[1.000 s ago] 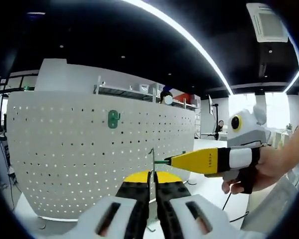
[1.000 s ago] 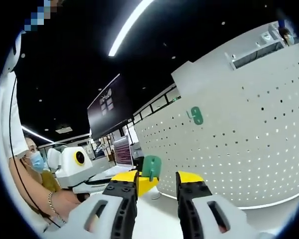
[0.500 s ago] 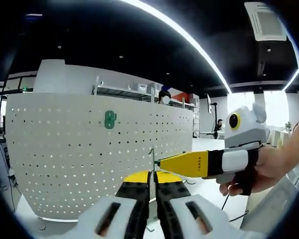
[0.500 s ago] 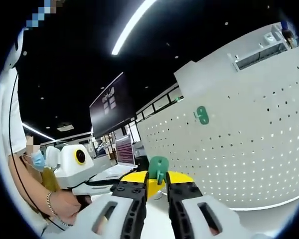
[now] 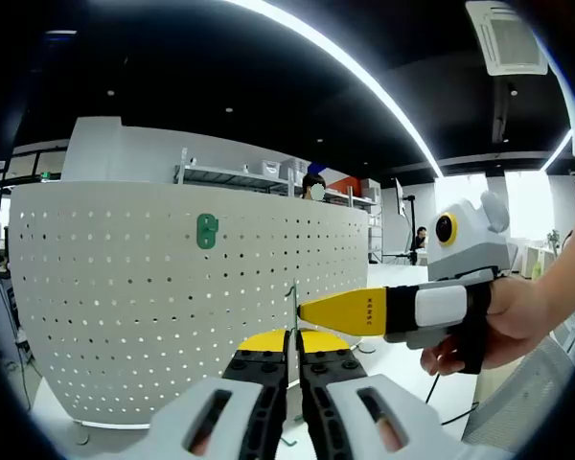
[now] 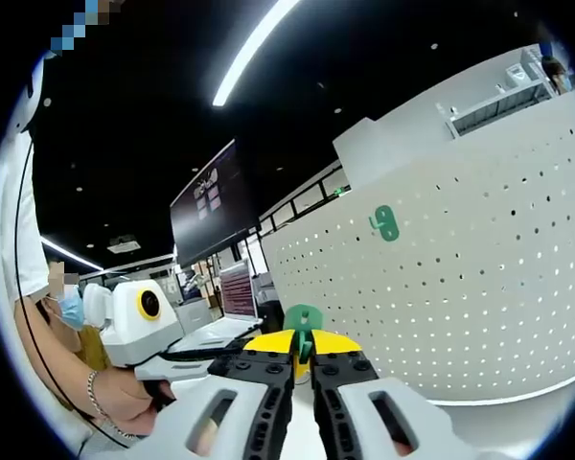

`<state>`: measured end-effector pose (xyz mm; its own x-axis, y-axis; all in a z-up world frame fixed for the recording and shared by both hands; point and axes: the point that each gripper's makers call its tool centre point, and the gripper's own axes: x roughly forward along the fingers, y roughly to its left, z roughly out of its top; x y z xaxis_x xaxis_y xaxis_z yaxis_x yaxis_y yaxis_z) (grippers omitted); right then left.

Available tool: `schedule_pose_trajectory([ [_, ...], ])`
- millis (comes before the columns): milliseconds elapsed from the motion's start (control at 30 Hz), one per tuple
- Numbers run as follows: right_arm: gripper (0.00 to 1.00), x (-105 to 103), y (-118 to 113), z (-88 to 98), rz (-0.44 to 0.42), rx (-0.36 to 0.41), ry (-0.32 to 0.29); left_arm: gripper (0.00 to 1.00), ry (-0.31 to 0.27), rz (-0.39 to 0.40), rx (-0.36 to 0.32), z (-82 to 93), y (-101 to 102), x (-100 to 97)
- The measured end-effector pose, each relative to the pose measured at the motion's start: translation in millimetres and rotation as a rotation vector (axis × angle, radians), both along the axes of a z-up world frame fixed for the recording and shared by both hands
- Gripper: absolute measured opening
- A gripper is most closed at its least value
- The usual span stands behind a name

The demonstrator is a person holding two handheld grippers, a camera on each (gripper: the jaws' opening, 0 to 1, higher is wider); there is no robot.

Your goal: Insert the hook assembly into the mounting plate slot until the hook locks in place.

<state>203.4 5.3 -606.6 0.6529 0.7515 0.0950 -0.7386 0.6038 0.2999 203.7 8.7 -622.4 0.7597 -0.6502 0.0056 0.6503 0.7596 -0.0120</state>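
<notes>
The white perforated metal pegboard [image 5: 172, 287] stands upright in front of both tools and serves here as landmark. On its face, in the upper part, a small green plastic hook [image 5: 207, 231] is already hanging.

The left gripper [image 5: 289, 369] has its jaws pressed together on a thin green-edged plate piece [image 5: 293, 311], which stands on edge before the pegboard. From the right side of this view comes the right gripper [image 5: 311, 311], its yellow tip touching that plate piece. In the right gripper view, the right gripper [image 6: 302, 362] pinches a second green plastic hook part [image 6: 303, 321], with the pegboard [image 6: 460, 287] behind it.

I judge that the step is joining these two pieces. To do it well, hold the left piece steady, align the hook with the slot, and push straight without twisting until it locks.
</notes>
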Motion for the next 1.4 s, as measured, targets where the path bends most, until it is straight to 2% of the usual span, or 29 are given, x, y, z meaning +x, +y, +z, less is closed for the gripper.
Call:
schedule_pose_trajectory([
  [800, 0.01, -2, -1, 0.6, 0.0, 0.001, 0.009, 0.03, 0.003, -0.002, -0.007, -0.5, -2, -0.6],
  [1233, 0.01, -3, -2, 2.9, 0.006, 0.006, 0.015, 0.04, -0.016, -0.008, 0.003, 1.2, -3, -0.5],
  [1300, 0.01, -2, -2, 3.9, 0.005, 0.013, 0.015, 0.09, -0.004, -0.007, 0.03, -2.2, -2, -0.1],
  [1367, 0.01, -1, -5, 4.7, -0.002, 0.019, 0.016, 0.23, 0.022, 0.002, 0.043, -8.4, 0, 3.1],
  [1400, 0.01, -1, -6, 4.7, -0.003, 0.022, 0.019, 0.26, 0.029, 0.003, 0.035, -9.1, 1, 3.5],
])
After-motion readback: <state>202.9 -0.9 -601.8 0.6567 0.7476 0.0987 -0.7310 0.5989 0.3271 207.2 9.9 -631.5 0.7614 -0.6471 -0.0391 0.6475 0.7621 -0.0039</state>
